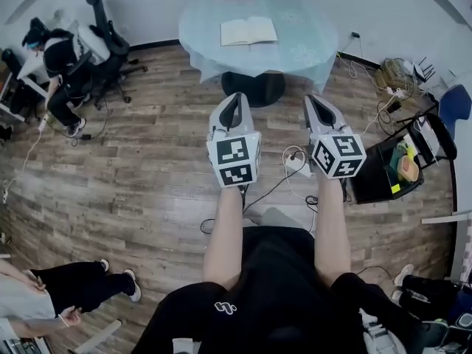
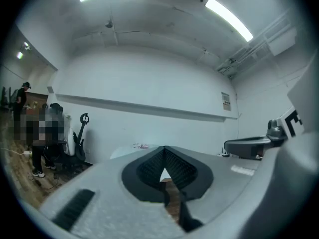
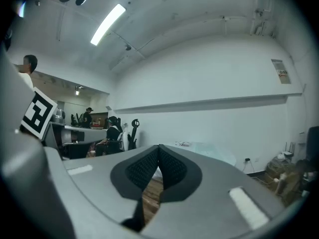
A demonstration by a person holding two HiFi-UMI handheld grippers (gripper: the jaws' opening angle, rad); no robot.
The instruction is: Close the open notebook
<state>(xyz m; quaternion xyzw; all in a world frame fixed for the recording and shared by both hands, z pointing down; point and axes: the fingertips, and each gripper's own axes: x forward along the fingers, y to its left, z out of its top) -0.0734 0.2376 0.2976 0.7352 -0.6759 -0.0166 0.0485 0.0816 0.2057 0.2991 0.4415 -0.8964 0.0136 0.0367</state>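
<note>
The open notebook (image 1: 248,31) lies flat, pages up, on a round table with a pale cloth (image 1: 295,46), far ahead of me in the head view. My left gripper (image 1: 234,98) and right gripper (image 1: 316,100) are held level side by side over the wooden floor, well short of the table, both pointing toward it. In the left gripper view the jaws (image 2: 164,149) meet at their tips with nothing between them. The right gripper's jaws (image 3: 159,147) are likewise shut and empty. The table's edge (image 3: 212,151) shows beyond the right jaws; the notebook is not visible in either gripper view.
The table stands on a dark round base (image 1: 253,88). A seated person on an office chair (image 1: 63,61) is at the far left, and another person's legs (image 1: 81,282) at lower left. Cables and a power strip (image 1: 297,164) lie on the floor; a black bin (image 1: 383,174) stands at right.
</note>
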